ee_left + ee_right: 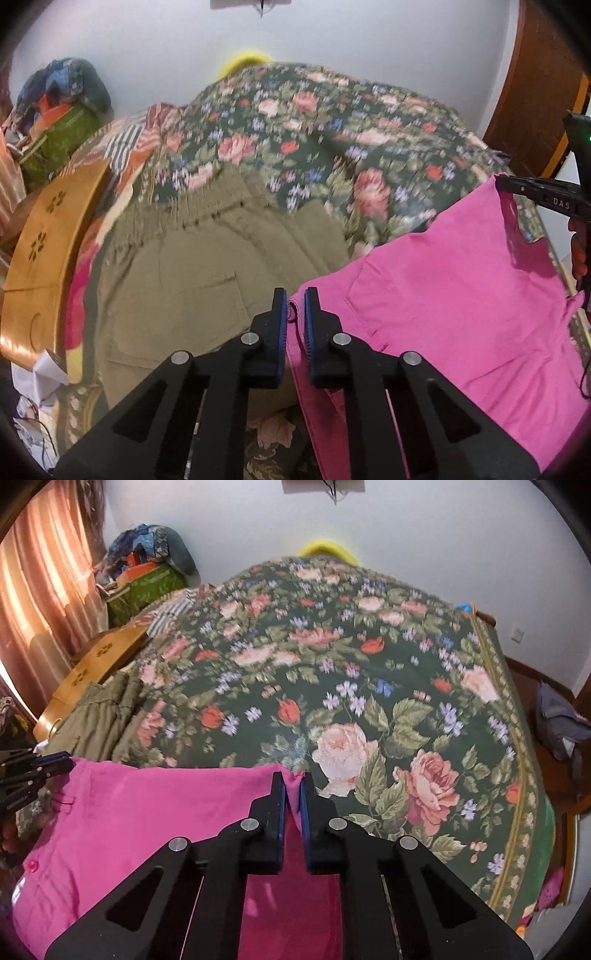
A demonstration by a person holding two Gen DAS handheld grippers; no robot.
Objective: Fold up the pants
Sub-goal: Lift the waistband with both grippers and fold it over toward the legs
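Pink pants (436,314) — pinched by left tool (295,295) and right tool (291,779).

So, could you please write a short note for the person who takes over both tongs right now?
Left tongs: shut on one corner of the pink pants.
Right tongs: shut on the other corner of the same edge.
The pants hang stretched between both, over the floral bedspread. Olive pants lie on the bed, to the left.
Done: pants picked up.
Left: lay them flat and fold; no fold visible yet.
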